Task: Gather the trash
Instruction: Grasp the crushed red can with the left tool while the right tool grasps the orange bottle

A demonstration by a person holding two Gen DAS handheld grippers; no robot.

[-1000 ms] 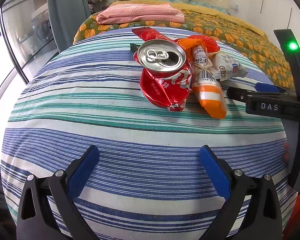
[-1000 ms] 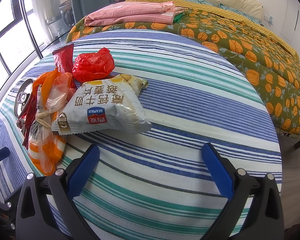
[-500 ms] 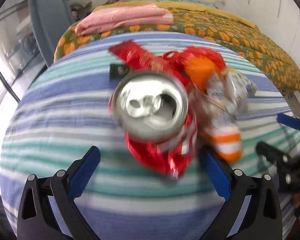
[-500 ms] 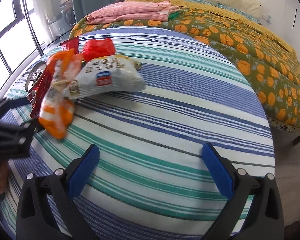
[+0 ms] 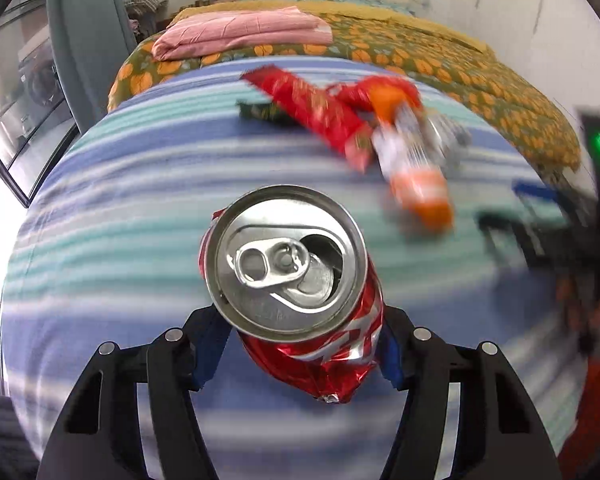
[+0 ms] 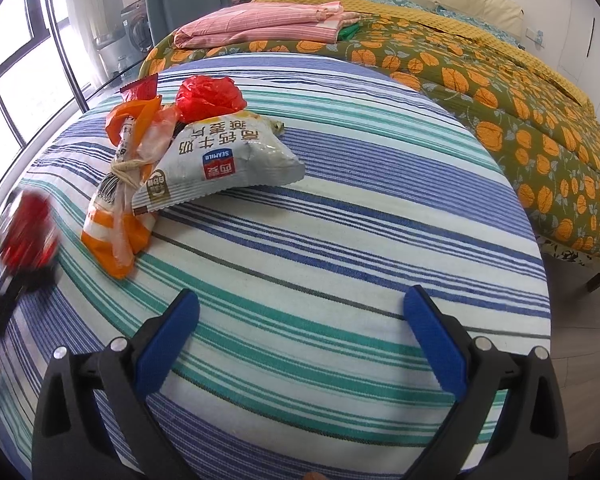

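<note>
In the left wrist view, the left gripper (image 5: 296, 350) has its blue-padded fingers (image 5: 209, 350) pressed against both sides of a crushed red aluminium drink can (image 5: 296, 276), narrowed to the can's width. The can sits near the camera with its silver top and pull tab turned toward the lens, raised over the blue, teal and white striped sheet (image 5: 112, 208). Farther away, blurred, lie a red foil snack wrapper (image 5: 316, 114) and an orange and white plastic wrapper (image 5: 416, 176). At the right edge the right gripper (image 5: 540, 224) shows only as a dark blurred shape with a green light.

The right wrist view shows the pile sharply, which the left view does not: a white and grey snack bag with Chinese print (image 6: 224, 160), a crumpled red plastic bag (image 6: 208, 96) behind it, and the orange and white wrapper (image 6: 120, 204) at its left, all on the far left of the striped sheet (image 6: 340, 240). The right gripper (image 6: 300, 340) is spread wide, grasping nothing, poised above bare sheet to the near right of the pile. The can (image 6: 28, 232) appears as a red blur at the far left edge. A folded pink striped cloth (image 6: 260, 24) rests on the orange-flowered green bedcover (image 6: 500, 92) beyond.
</note>
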